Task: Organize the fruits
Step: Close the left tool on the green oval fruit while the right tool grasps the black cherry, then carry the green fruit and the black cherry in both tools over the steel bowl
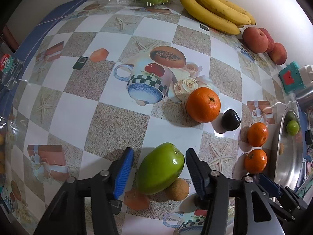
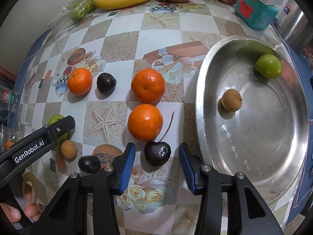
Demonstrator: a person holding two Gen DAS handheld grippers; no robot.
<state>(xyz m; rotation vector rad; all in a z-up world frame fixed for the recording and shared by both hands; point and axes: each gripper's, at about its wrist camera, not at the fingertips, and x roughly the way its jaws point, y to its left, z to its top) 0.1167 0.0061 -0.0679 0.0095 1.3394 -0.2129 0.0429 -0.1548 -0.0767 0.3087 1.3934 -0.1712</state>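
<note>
Left wrist view, your stock: left gripper (image 1: 159,163) with jaws apart, flanking one green oblong fruit (image 1: 160,168) that lies on the patterned tablecloth (image 1: 109,121) without touching either pad; one small brown fruit (image 1: 177,189) tucked against it. Three oranges: one large (image 1: 203,104), two smaller (image 1: 257,134) (image 1: 255,161) near the tray. One dark plum (image 1: 230,120) just beside the large orange. One banana bunch (image 1: 213,7) and three peaches (image 1: 264,43) along the wall. Right wrist view, your stock: right gripper (image 2: 157,167) also spread wide, with one dark stemmed cherry (image 2: 157,155) between its pads, untouched, resting on the cloth. One more dark fruit (image 2: 89,164) beside the left pad. One metal tray (image 2: 254,156) to the right, containing two items: one round green fruit (image 2: 268,66) and one brown fruit (image 2: 231,100), well apart.
</note>
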